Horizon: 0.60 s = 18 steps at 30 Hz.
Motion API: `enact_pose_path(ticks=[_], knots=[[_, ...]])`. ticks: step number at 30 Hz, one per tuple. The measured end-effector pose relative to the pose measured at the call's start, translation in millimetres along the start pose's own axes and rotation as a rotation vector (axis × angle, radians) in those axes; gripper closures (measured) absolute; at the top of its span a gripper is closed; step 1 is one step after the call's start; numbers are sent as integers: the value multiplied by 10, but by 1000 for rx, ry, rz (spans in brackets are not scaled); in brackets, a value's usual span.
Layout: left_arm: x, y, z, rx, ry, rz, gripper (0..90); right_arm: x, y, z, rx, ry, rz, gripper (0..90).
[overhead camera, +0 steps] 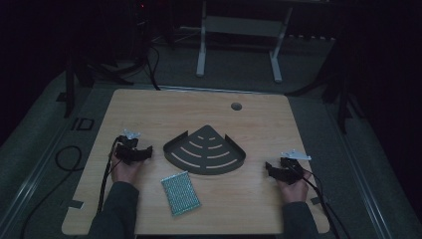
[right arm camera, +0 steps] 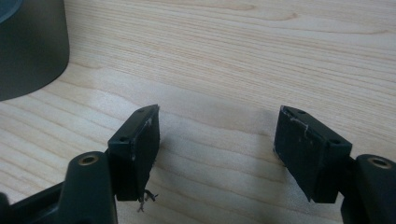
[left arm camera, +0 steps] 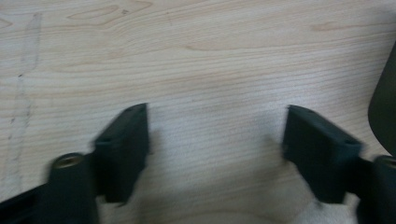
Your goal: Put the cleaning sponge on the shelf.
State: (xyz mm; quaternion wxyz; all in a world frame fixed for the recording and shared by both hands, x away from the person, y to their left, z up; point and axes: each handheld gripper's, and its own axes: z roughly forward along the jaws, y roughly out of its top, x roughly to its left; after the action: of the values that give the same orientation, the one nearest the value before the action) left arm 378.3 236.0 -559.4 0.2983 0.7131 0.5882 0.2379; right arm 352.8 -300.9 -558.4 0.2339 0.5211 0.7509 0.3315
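A dark fan-shaped corner tray (overhead camera: 205, 149) with slots lies in the middle of the wooden table (overhead camera: 164, 107). A green rectangular sponge (overhead camera: 180, 192) lies in front of it, towards the near edge. My left gripper (overhead camera: 137, 151) rests on the table left of the tray, held in a hand; its jaws stand wide apart over bare wood (left arm camera: 217, 116), nothing between them. My right gripper (overhead camera: 274, 169) rests right of the tray, also open over bare wood (right arm camera: 217, 116). The tray's wall (right arm camera: 30, 46) rises at the upper left of the right gripper view, and its edge (left arm camera: 385, 98) at the right of the left gripper view.
A round cable hole (overhead camera: 236, 106) is in the table near its far edge. Cables (overhead camera: 67, 159) trail off the left side onto the dark floor. A white frame (overhead camera: 239, 30) stands beyond the table. Bare wood surrounds the tray and sponge.
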Motion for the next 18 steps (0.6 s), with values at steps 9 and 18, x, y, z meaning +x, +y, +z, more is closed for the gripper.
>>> enact_pose_path(ticks=[9, 18], knots=[[23, 13, -123, -14, -93, -40, 447, -4, 1, 2, -1, 4, -4, 307], [-135, 4, -535, -93, -189, 11, 595, -3, 1, 2, -1, 4, -3, 307]])
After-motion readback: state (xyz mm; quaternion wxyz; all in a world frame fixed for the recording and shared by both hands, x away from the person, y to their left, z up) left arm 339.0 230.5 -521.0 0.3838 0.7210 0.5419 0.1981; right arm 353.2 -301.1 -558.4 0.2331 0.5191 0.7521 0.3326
